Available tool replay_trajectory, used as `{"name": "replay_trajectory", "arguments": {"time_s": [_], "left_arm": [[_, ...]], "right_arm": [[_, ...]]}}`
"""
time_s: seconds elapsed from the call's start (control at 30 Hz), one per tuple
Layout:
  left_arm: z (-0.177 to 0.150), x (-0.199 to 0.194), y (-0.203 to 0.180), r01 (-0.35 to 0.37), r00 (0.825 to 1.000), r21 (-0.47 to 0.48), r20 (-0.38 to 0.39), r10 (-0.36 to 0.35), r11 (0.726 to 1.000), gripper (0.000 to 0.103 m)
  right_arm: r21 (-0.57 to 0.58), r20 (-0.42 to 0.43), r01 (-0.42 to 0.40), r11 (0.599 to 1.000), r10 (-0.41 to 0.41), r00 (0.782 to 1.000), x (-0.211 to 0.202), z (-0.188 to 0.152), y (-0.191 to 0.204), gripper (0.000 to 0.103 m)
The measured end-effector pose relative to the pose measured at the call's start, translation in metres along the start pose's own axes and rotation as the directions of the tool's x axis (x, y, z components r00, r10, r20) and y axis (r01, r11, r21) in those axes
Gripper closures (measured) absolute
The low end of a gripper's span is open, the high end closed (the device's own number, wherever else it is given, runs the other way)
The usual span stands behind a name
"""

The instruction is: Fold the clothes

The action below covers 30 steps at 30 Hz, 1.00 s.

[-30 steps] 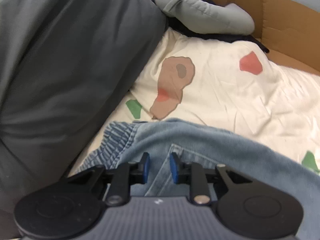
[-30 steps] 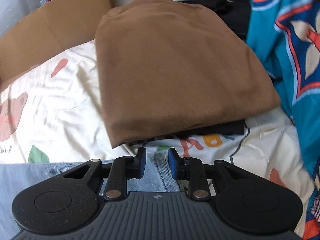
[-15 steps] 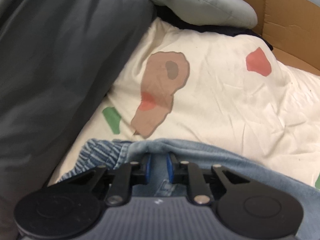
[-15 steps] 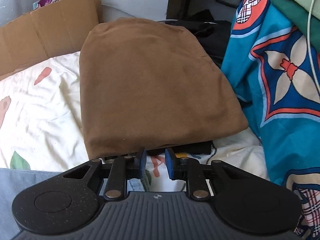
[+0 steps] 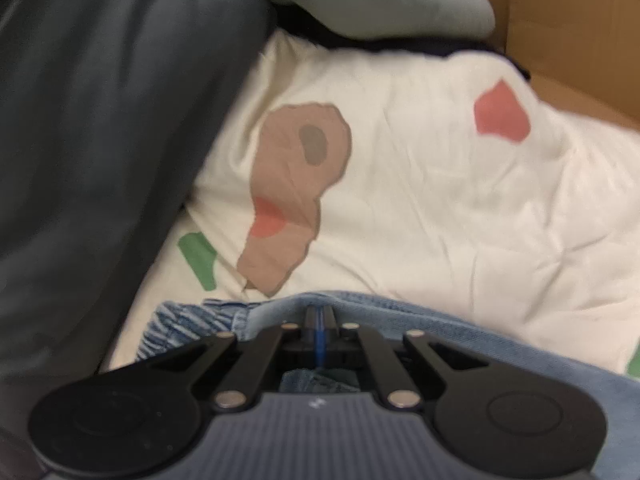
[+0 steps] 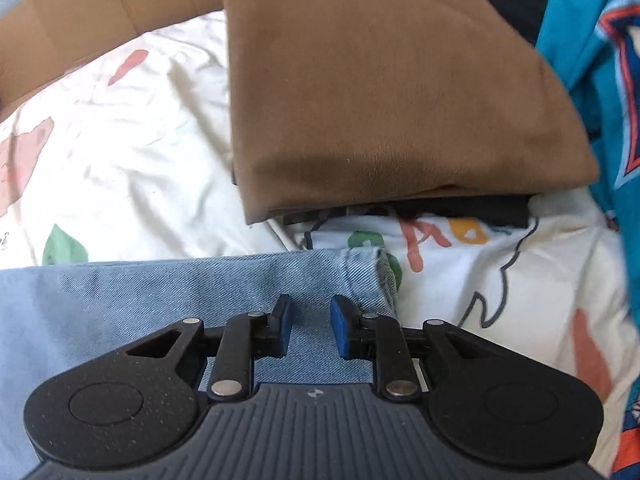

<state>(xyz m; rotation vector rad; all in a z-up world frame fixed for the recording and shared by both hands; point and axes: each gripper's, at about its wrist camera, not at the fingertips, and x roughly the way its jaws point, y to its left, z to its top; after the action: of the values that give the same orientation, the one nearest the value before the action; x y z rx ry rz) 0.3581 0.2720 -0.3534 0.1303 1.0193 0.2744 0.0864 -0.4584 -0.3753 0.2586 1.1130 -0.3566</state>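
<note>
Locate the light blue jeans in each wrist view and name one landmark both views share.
Left wrist: jeans span the bottom, just behind the hand-held gripper.
Right wrist: jeans fill the lower left, ending at a hem right of centre.
Shared landmark: the cream printed sheet beneath them.

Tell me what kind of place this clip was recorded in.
Likely a bedroom, on a bed: a rumpled cream printed sheet lies under the denim jeans, beside a folded brown garment and a cardboard box.
</note>
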Motion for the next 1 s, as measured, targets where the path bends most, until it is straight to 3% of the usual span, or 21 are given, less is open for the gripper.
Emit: {"name": "replay_trajectory", "arguments": {"time_s": [0.17, 0.2, 0.33, 0.4, 0.57, 1.0], "left_arm": [[-0.012, -0.032, 0.002, 0.025, 0.999, 0.006, 0.023, -0.025, 1.000, 0.091], [-0.015, -0.037, 0.002, 0.036, 0.999, 0.005, 0.025, -0.036, 0.999, 0.081], [-0.025, -0.039, -0.011, 0.057, 0.998, 0.036, 0.031, -0.058, 0.998, 0.063], [-0.029, -0.036, -0.018, 0.058, 0.998, 0.050, 0.030, -0.060, 0.997, 0.045], [-0.025, -0.011, -0.024, 0.052, 0.999, 0.045, -0.005, -0.052, 0.998, 0.042], [-0.003, 0.021, -0.031, 0.082, 0.997, 0.014, 0.008, -0.082, 0.997, 0.044]], "right_arm": [[0.021, 0.012, -0.001, 1.000, 0.000, 1.000, 0.003, 0.001, -0.001, 0.076], [0.037, 0.018, 0.001, 0.999, -0.001, 1.000, 0.001, 0.001, -0.002, 0.076], [0.049, 0.037, 0.013, 0.999, -0.015, 0.999, -0.003, 0.000, 0.000, 0.075], [0.042, 0.033, 0.017, 0.999, -0.018, 0.999, 0.000, 0.000, 0.001, 0.076], [0.071, 0.018, 0.005, 0.997, -0.006, 1.000, 0.009, 0.002, -0.002, 0.076], [0.160, 0.001, 0.012, 0.987, -0.013, 1.000, 0.012, 0.005, -0.005, 0.077]]}}
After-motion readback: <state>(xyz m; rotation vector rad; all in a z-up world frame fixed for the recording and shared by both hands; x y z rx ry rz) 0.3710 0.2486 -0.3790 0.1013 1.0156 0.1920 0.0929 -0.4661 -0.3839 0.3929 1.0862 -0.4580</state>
